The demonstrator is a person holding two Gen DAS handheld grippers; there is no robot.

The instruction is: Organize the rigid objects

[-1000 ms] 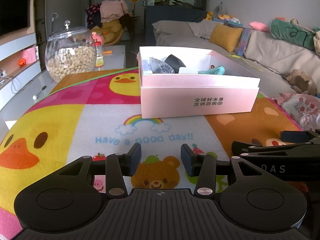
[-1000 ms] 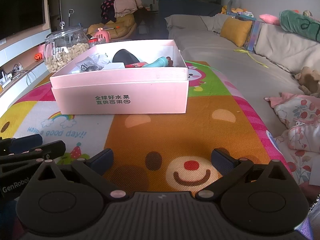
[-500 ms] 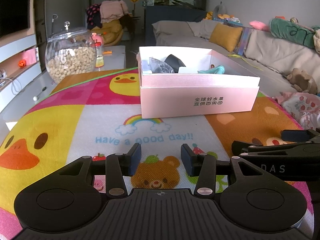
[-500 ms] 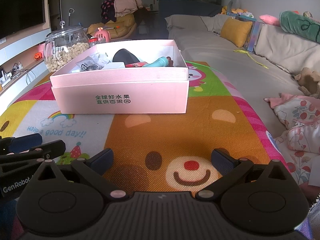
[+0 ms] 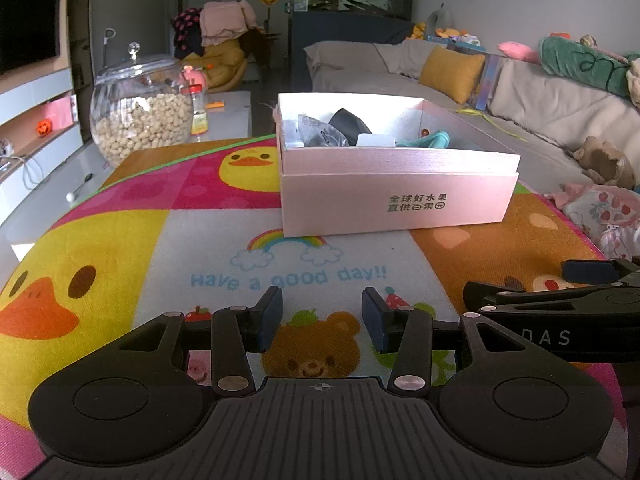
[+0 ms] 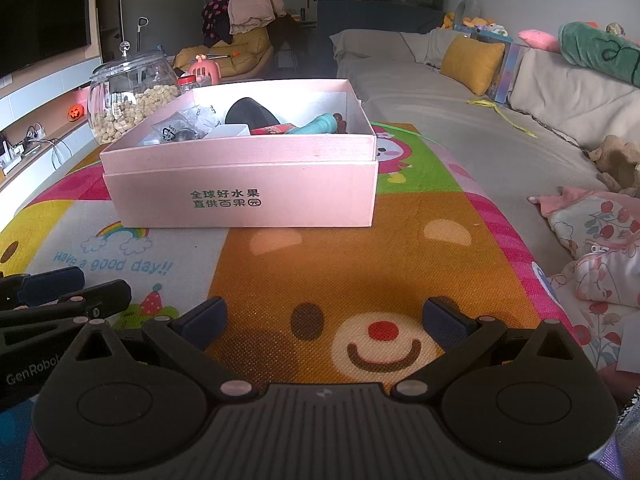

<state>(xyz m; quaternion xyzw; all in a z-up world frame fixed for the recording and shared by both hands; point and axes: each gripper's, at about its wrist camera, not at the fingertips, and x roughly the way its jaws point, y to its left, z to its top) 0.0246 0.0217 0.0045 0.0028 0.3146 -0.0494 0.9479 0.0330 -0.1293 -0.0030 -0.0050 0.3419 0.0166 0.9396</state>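
Pink cardboard, your box [image 6: 244, 196] sits mid-mat [image 6: 360, 272], filled; only your right view shows its red packet [image 6: 271, 129]. Your left tongs [image 5: 322, 314] gape narrowly, your right tongs [image 6: 326, 320] wide, both empty. Bare mat lies before the box.

Nothing has changed across the earlier pictures and now: neither tool has moved or altered its opening, and no object in either view has shifted place.
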